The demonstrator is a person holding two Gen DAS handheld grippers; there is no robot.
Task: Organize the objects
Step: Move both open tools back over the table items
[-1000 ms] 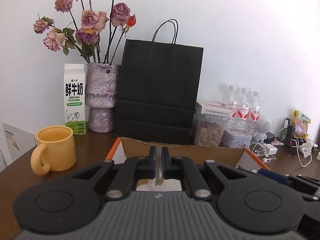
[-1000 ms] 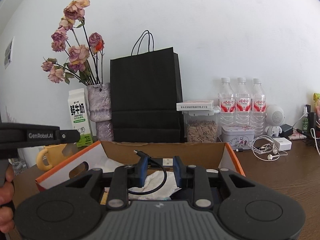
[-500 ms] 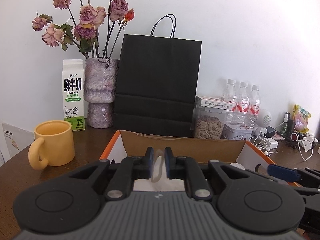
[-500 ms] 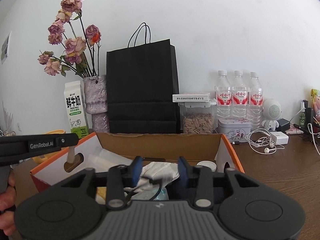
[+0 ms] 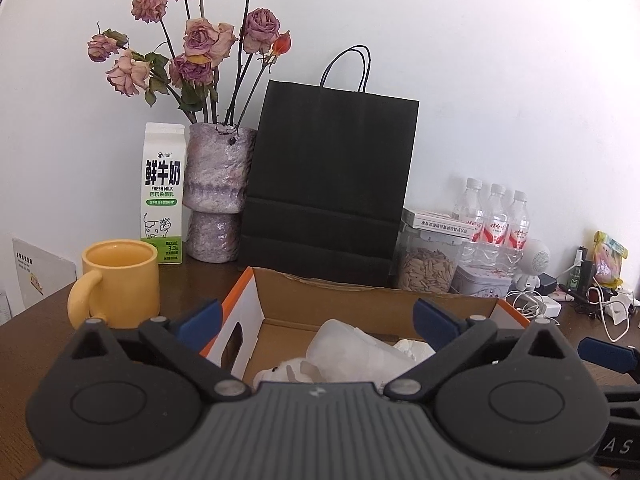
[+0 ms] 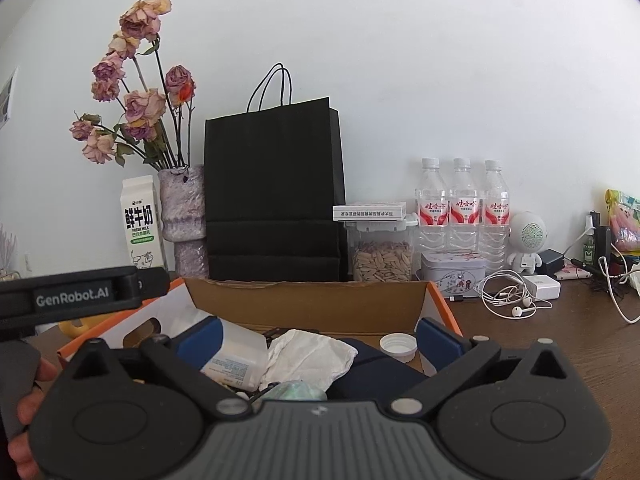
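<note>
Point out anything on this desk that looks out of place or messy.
A loose white bottle cap lies in the cardboard box beside crumpled tissue. White earphones sprawl tangled on the table. The roses look dried.

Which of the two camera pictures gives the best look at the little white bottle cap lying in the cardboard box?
The right wrist view. There the white cap lies in plain sight on the cardboard box floor, near the right wall. In the left wrist view I cannot find it; the spot lies behind the left claw's own body.
</note>
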